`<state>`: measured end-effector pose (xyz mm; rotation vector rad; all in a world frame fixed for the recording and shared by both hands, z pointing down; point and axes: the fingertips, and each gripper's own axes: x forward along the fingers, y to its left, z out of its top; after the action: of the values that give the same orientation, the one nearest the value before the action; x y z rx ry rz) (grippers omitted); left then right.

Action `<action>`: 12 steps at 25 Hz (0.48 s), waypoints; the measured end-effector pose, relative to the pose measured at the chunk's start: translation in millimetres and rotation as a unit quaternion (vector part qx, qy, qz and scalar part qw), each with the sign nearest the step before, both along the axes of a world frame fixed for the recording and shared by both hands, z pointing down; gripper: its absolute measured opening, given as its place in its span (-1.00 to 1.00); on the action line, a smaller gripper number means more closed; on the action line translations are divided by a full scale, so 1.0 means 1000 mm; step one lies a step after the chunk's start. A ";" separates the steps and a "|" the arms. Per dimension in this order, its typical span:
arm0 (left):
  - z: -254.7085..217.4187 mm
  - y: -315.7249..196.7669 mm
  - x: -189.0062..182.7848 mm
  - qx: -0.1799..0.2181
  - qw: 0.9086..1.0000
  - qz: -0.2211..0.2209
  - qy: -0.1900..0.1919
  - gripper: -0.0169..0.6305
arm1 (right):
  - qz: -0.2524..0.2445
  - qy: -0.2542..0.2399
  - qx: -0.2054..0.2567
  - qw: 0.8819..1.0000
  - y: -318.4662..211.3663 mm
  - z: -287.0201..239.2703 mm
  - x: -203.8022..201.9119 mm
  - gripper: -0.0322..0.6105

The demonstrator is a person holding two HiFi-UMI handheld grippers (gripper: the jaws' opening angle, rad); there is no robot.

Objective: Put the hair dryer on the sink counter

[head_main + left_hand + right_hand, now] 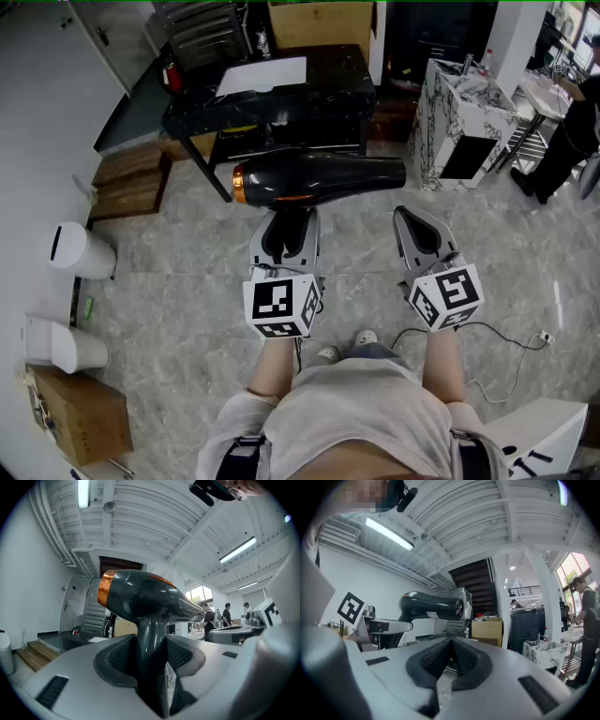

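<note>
Nearest me, my left gripper [286,223] pinches the handle of the black hair dryer [319,176] between its pads, barrel level and crosswise in front of me, the orange ring [238,184] at its left end. Beside it my right gripper [415,225] has its jaws pressed together on nothing. The dryer hangs over the grey stone floor [187,281]. Farther off stands a black marble counter [328,89] bearing a white sheet [262,75], and to its right a white marbled sink unit [450,103].

On the grey floor [187,309] stand two white bins [80,250] left, a cardboard box [75,412] near left and a marble sink counter [459,103] far right. A white sheet [262,75] lies on the far black counter [337,80].
</note>
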<state>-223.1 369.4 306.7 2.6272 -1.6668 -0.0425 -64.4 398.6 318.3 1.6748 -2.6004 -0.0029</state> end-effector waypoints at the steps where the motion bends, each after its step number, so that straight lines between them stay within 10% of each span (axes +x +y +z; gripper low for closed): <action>1: -0.001 0.001 0.001 0.001 1.000 0.001 0.001 -0.34 | 0.000 0.001 0.001 1.000 0.001 -0.001 0.000 -0.87; 12: -0.005 0.000 0.016 0.005 1.000 0.003 -0.003 -0.34 | -0.003 0.002 0.002 1.000 0.000 -0.002 0.011 -0.87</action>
<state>-206.9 369.1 302.1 2.6424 -1.6642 -0.0411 -52.9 398.3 316.3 1.6673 -2.6035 -0.0113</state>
